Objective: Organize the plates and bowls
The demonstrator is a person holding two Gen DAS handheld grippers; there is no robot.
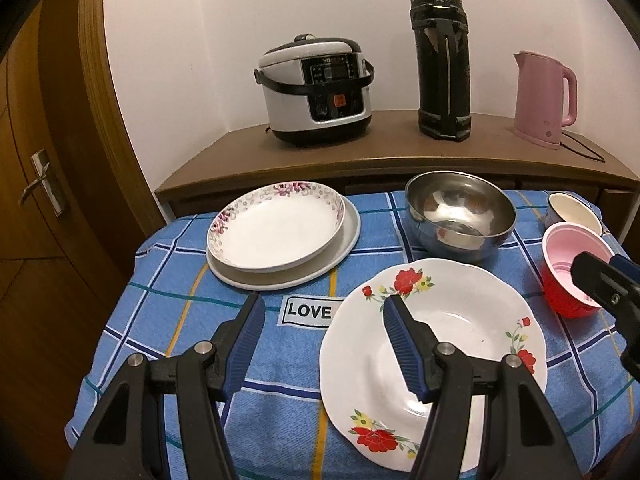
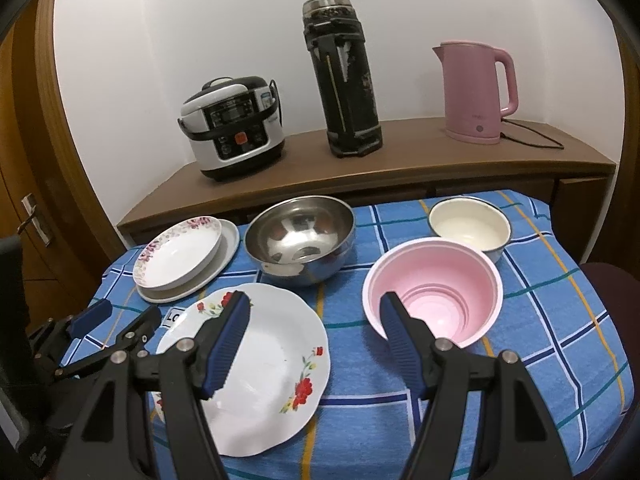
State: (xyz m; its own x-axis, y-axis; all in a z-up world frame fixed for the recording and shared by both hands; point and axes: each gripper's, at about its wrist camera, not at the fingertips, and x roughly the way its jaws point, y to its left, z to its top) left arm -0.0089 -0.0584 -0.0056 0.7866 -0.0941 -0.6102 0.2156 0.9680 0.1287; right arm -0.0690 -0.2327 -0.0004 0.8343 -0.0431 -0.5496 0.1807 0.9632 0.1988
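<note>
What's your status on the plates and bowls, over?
Both tongs, left and right, open, empty. Red-flower plate loose, nearest; two plates already stacked. Steel bowl, pink bowl, cream bowl separate. Nothing blocking.

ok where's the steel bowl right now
The steel bowl sits at the back middle of the blue checked cloth, between the stacked plates on its left and the white enamel bowl on its right.

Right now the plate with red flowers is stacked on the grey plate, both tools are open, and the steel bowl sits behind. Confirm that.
Wrong on one point: the plate stacked on the grey plate is the purple-flowered plate. The red-flowered plate lies alone on the cloth, as the left wrist view shows. The rest stands.
</note>
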